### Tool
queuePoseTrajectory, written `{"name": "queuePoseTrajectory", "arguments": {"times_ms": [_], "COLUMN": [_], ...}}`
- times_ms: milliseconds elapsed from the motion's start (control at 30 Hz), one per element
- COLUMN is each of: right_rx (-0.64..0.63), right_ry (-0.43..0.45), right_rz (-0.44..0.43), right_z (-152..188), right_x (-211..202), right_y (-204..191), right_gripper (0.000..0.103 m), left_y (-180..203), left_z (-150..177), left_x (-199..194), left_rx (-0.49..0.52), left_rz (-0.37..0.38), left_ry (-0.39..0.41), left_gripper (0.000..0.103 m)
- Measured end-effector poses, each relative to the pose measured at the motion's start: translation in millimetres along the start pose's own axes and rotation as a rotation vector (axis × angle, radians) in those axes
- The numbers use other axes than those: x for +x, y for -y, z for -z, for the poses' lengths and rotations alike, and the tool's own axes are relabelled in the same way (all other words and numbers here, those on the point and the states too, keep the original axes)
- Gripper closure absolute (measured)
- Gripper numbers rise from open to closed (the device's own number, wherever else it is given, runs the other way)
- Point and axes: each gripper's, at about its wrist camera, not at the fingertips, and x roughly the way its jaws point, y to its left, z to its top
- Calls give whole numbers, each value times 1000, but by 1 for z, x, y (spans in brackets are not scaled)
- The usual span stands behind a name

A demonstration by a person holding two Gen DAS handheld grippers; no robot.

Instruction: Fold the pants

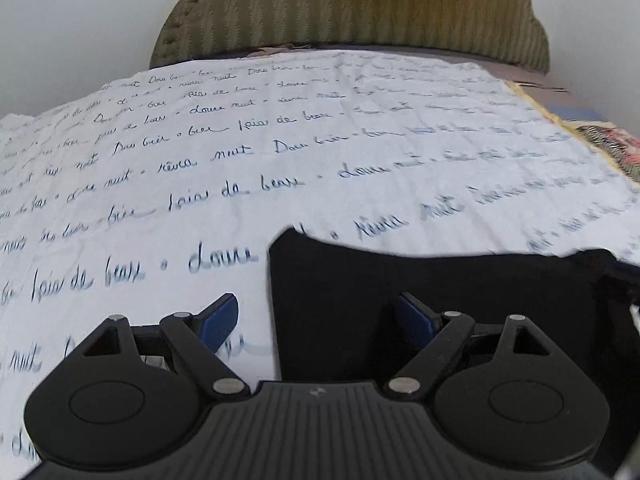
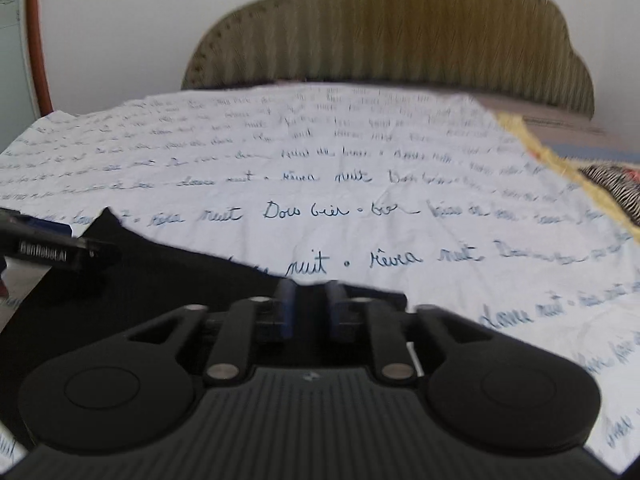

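Note:
Black pants [image 1: 420,276] lie flat on the bed in the lower right of the left wrist view. My left gripper [image 1: 316,320] is wide open over their left edge, one blue pad over the sheet and the other over the dark cloth. In the right wrist view the pants [image 2: 160,280] fill the lower left. My right gripper [image 2: 311,306] sits at their far edge with its jaws close together, a narrow gap still between the blue pads and the cloth's edge in that gap. The left tool's black body [image 2: 60,250] shows at the left border.
A white sheet with blue handwriting print [image 1: 280,152] covers the bed. An olive padded headboard [image 1: 352,8] stands at the far end against a pale wall. A yellow-edged patterned blanket [image 2: 600,188] lies at the right side. A brown door frame [image 2: 38,40] rises at far left.

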Motion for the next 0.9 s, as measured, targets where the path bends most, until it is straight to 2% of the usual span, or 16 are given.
{"name": "queuePoseTrajectory", "arguments": {"times_ms": [67,133,200,300,400,500,733,767,800,900], "right_rx": [3,22,80,43,54,61,73,65,57,45], "right_ry": [-23,-29,-14,58,69,-17,55,58,47,3], "right_rz": [20,27,28,100,70,77,120,114,110,117], "right_z": [16,30,29,29,38,55,66,66,69,78], "right_x": [-2,-1,-10,-39,-55,-40,-66,-68,-67,-59], "right_y": [3,12,17,6,-1,-3,-17,-18,-20,-20], "right_gripper": [77,68,66,65,61,59,45,38,32,29], "left_y": [5,16,20,23,21,22,23,23,23,25], "left_z": [13,22,26,27,29,32,46,47,49,55], "left_x": [-8,-1,-1,-6,-8,-13,-30,-32,-34,-41], "left_rx": [17,84,96,115,93,84,76,71,70,74], "left_rz": [12,-17,-40,-63,-64,-63,-75,-73,-70,-71], "left_ry": [2,-21,-1,16,7,0,5,4,2,-2], "left_gripper": [17,16,15,15,14,14,14,14,14,14]}}
